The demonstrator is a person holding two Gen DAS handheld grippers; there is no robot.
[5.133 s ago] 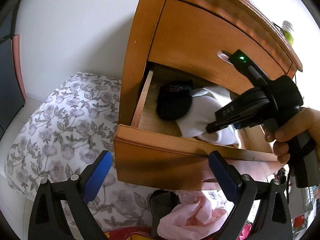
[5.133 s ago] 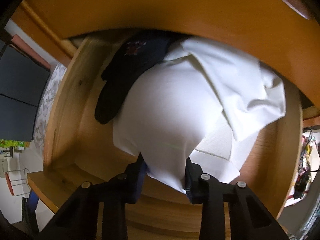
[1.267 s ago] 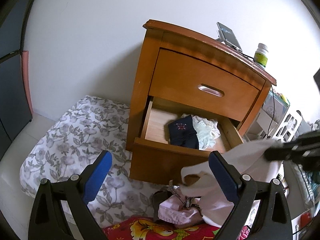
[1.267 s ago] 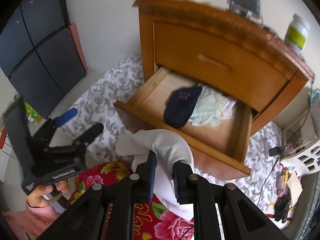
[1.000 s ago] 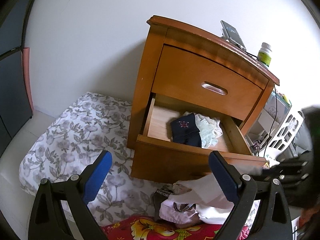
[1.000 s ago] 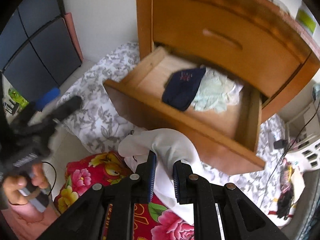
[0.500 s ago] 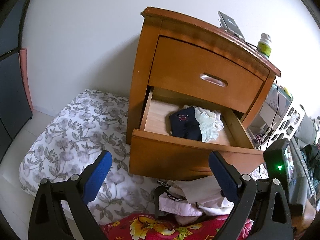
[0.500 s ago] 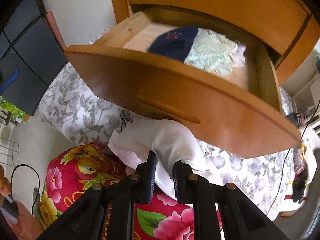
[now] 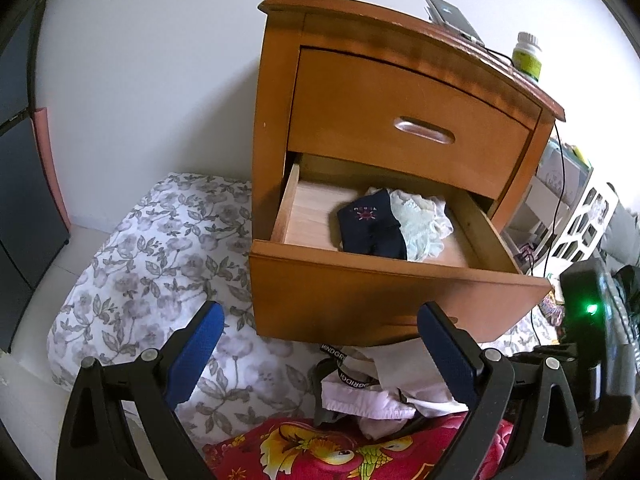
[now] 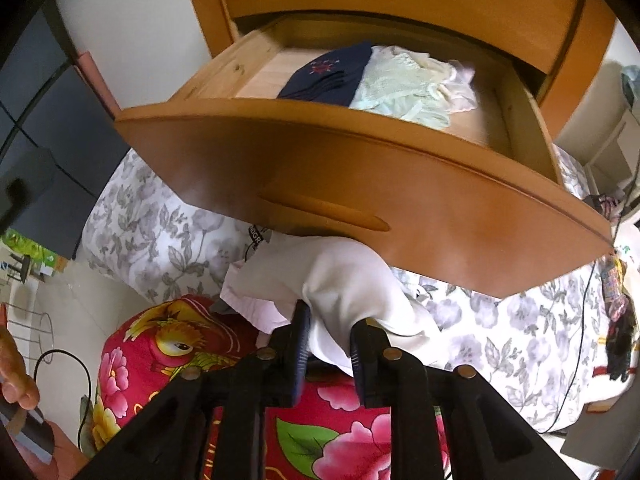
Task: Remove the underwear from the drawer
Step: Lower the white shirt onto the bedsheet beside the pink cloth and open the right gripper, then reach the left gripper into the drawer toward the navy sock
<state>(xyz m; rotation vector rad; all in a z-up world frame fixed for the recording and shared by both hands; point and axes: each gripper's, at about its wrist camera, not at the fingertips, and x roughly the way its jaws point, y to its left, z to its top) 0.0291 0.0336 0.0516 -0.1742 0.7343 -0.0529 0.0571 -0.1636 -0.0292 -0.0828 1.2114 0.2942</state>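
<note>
Left wrist view: left gripper (image 9: 318,344) jaws wide apart, nothing between them, hovering in front of the nightstand (image 9: 400,92). Lower drawer (image 9: 384,292) is pulled open; inside lie a navy piece (image 9: 370,228) and a pale green piece (image 9: 420,224), side by side and touching. The white garment that sat on top of them five seconds ago is gone from the drawer; it now lies on the heap of clothes (image 9: 380,384) on the floor just below the drawer front, partly behind the left gripper's right finger. The right gripper body shows only at the far right edge, a green light on it. Right wrist view: right gripper (image 10: 330,332) points steeply down at the white underwear (image 10: 332,276), which a second ago hung in the air in front of the drawer and now rests on the pile over the red floral cushion (image 10: 168,348). The jaws have just been opening; a fold of white cloth sits between the fingers (image 10: 301,328), but whether the pads press on it cannot be told. Judgement: this piece is out and being let go, so one item is done; the navy and green pieces remain in the drawer, above and beyond the claw, well apart from it.
</note>
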